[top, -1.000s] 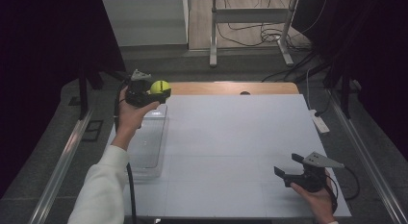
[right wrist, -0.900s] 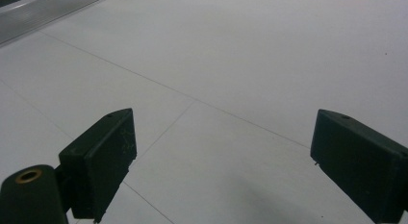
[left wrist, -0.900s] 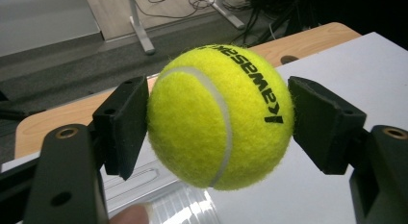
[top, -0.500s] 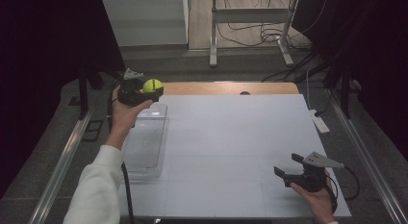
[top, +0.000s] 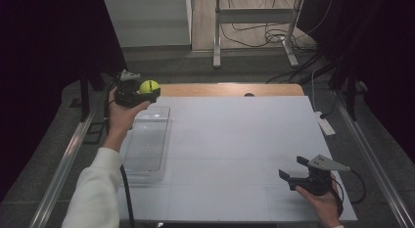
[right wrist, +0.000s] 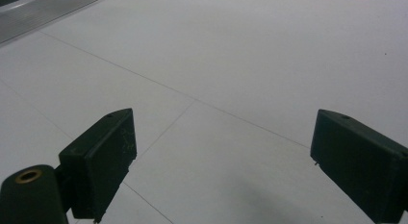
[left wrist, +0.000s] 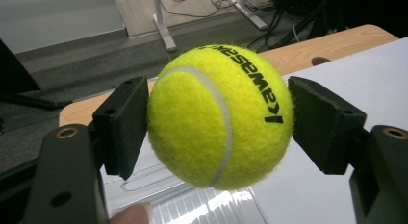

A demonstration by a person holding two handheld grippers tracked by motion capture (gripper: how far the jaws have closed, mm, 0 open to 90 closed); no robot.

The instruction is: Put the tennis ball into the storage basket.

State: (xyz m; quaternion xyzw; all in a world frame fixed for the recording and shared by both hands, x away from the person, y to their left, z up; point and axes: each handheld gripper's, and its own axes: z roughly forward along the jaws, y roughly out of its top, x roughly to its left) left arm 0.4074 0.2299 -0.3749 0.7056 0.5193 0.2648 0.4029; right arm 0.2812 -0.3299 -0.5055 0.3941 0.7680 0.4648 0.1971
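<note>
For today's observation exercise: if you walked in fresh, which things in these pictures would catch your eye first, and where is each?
The bright yellow-green tennis ball stands out at once, clamped in the left gripper held up over the table's far left corner. Just below it a clear plastic container lies along the left side of the white table. At the near right, the right gripper hovers open over bare tabletop.
</note>
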